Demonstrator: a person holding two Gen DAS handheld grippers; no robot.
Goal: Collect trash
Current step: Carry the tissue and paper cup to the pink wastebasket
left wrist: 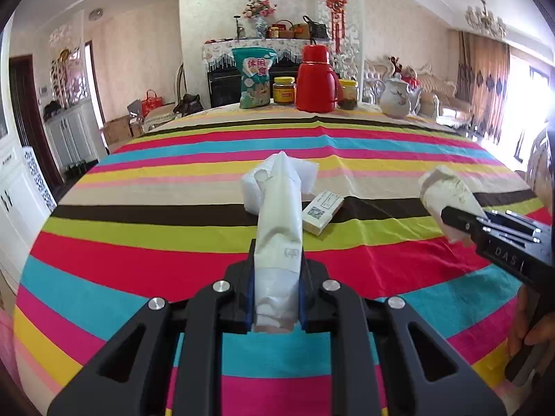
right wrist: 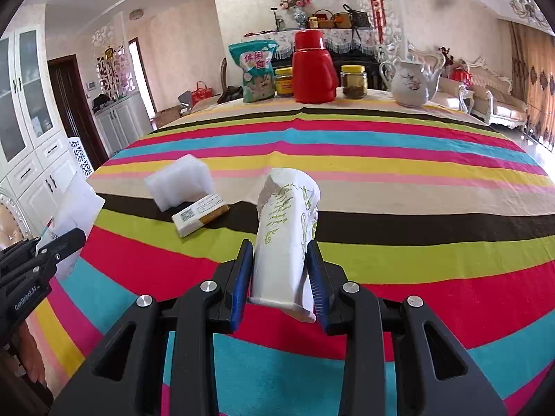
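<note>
My left gripper point(left wrist: 277, 260) is shut on a long white paper wrapper point(left wrist: 279, 215) held above the striped tablecloth. My right gripper point(right wrist: 281, 263) is shut on a crushed white paper cup with green print point(right wrist: 286, 222); it also shows at the right of the left wrist view point(left wrist: 447, 190). On the cloth lie a small white and tan carton point(right wrist: 199, 213) and a white foam piece point(right wrist: 180, 180). They also show in the left wrist view, the carton point(left wrist: 322, 211) and the foam point(left wrist: 253, 187) behind the wrapper.
At the table's far edge stand a teal snack bag point(right wrist: 255, 71), a red thermos point(right wrist: 314, 69), two yellow-lidded jars point(right wrist: 353, 81) and a white teapot point(right wrist: 411, 83). White cabinets point(right wrist: 31, 145) stand left, sofas right. The left gripper body point(right wrist: 31, 270) is at lower left.
</note>
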